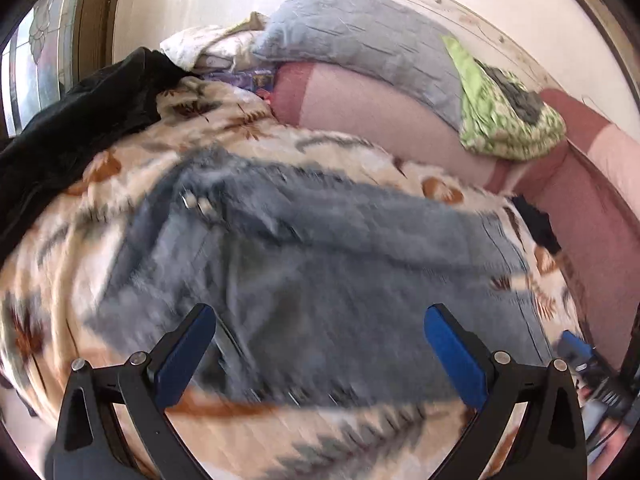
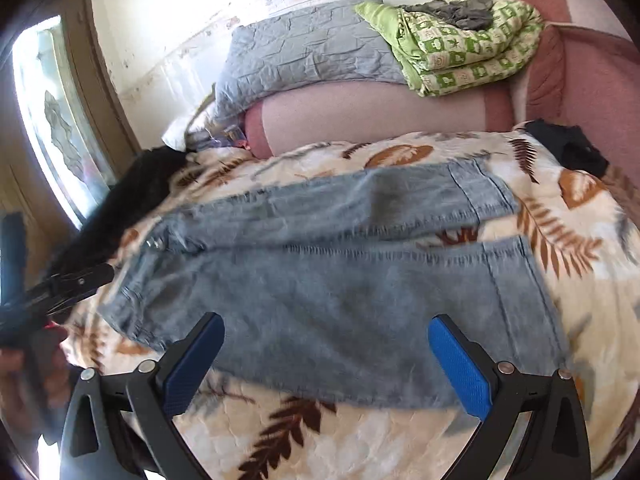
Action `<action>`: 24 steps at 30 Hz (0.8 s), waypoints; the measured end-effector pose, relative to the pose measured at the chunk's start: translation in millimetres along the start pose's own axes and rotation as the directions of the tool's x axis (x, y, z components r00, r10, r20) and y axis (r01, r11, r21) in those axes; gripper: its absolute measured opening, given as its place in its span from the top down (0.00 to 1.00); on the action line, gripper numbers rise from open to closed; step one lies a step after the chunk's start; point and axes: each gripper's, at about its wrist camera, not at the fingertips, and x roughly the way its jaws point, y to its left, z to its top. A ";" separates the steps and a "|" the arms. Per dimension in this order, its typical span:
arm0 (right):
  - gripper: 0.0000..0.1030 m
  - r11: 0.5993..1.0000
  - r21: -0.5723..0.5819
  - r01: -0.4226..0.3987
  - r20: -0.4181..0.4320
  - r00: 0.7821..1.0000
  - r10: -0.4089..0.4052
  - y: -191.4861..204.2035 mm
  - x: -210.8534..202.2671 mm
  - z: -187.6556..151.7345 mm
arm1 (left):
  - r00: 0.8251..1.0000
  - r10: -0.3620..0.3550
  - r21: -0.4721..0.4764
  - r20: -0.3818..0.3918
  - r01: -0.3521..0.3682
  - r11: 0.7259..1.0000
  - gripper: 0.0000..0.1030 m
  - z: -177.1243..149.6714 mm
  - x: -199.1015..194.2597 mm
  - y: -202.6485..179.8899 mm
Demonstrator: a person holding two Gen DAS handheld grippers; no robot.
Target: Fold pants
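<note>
While both claws hang above the bed with jaws spread wide and nothing between them, the jeans (image 2: 320, 264) lie flat across the leaf-print blanket (image 2: 560, 240), legs side by side running toward the right, waist end toward the left near a black garment (image 2: 136, 192). Right gripper (image 2: 326, 364) hovers over the near leg, blue pads (image 2: 460, 364) apart, released. Left gripper (image 1: 320, 354) sits over the same denim in its own view, also released, pads (image 1: 454, 354) well apart; that view is motion-blurred so seams are hard to read. Left gripper also shows at the left edge of the right wrist view, beside the waistband. Behind the blanket: pink sofa back (image 2: 380, 116), grey quilt (image 2: 304, 48), green patterned bedding (image 2: 468, 48) on top with a grey cloth (image 2: 456, 8) lying on it. Small dark item (image 2: 568, 152) at the blanket's far right corner
</note>
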 end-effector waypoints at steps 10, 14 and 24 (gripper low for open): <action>0.00 0.972 0.098 0.214 -0.273 0.945 -0.181 -123.2 52.1 82.5 | 0.991 0.122 -0.030 -0.056 -0.124 0.992 0.00 61.3 45.2 74.4; 0.03 0.945 0.177 0.275 -0.400 0.897 -0.186 -165.6 42.5 38.9 | 0.963 0.188 -0.038 -0.191 -0.199 0.979 0.00 32.1 57.8 98.0; 0.28 0.923 0.303 0.237 -0.487 0.871 -0.064 -180.7 30.7 -31.4 | 0.948 0.140 -0.054 -0.287 -0.161 0.985 0.00 -12.0 51.7 117.6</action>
